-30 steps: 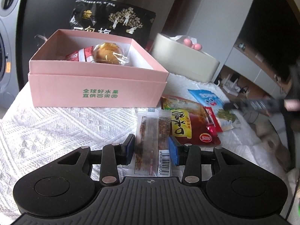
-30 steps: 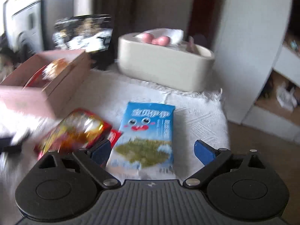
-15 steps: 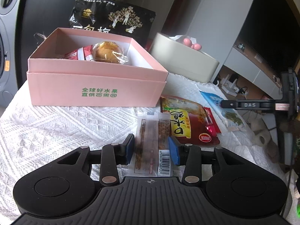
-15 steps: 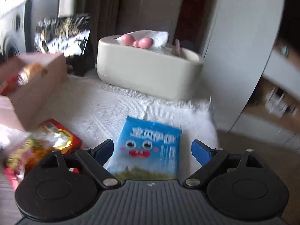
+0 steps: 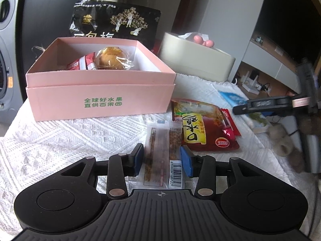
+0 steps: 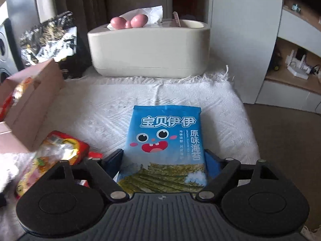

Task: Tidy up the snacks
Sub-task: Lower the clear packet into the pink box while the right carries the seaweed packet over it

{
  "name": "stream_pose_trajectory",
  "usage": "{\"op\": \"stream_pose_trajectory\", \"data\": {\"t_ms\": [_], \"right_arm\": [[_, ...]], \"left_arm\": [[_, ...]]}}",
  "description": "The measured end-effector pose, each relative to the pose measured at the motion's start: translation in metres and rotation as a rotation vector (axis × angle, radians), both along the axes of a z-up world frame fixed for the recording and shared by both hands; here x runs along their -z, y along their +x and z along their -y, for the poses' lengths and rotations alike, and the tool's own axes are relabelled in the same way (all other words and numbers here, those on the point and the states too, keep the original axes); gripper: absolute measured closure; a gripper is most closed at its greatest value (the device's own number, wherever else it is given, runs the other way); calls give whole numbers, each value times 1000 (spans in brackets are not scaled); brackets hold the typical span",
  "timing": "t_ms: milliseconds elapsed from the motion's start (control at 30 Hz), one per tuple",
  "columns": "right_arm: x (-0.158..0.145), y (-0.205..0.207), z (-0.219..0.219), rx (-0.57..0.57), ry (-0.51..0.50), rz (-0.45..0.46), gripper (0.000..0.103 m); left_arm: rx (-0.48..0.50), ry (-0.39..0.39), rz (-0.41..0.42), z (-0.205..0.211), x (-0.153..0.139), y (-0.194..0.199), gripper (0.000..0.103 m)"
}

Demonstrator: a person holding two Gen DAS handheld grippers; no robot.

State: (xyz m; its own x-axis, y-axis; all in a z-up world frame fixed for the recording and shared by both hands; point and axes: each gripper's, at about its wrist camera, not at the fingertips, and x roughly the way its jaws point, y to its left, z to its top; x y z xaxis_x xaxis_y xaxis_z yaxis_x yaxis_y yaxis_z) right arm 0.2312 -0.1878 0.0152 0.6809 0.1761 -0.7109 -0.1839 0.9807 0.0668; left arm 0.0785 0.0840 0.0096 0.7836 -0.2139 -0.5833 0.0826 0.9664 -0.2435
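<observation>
Pink box (image 5: 100, 98), green print; blue seaweed packet (image 6: 164, 136); white woven cloth (image 5: 60, 136).

1. This is a lived-in home, not a shop or lab: a front-loading washing machine (image 5: 6, 46) stands at the far left, right beside the table.
2. The table wears a white woven cloth (image 6: 174, 94) with a fringed edge, the kind laid out in a living space.
3. A cream tissue box (image 6: 148, 48) sits at the back, a tissue sticking up and small pink balls on its lid.
4. Off to the right, low white cabinets hold a white router (image 6: 297, 68) and loose cables on a wooden shelf.
5. A pink gift box (image 5: 100, 102) and scattered snack packets (image 5: 202, 128) lie about as in any household.
</observation>
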Motion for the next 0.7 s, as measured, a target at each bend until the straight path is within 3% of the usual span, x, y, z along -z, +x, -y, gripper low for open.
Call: {"op": "stream_pose_trajectory", "data": {"t_ms": [233,367,467,700], "right_arm": [[-40,-61,-4,-145,55,74,21],[-58,-98,-20,-253,87,97,21],[-64,-124,-36,-336,101,108,21],[-72,-162,-67,-460,117,155,21]], "left_arm": [[17,91,-2,11,-5,-2,59],[46,33,-14,5,-13,-20,60],[53,59,2,4,-21,-44,60],[-59,16,104,-29,-67,-81,60]]}}
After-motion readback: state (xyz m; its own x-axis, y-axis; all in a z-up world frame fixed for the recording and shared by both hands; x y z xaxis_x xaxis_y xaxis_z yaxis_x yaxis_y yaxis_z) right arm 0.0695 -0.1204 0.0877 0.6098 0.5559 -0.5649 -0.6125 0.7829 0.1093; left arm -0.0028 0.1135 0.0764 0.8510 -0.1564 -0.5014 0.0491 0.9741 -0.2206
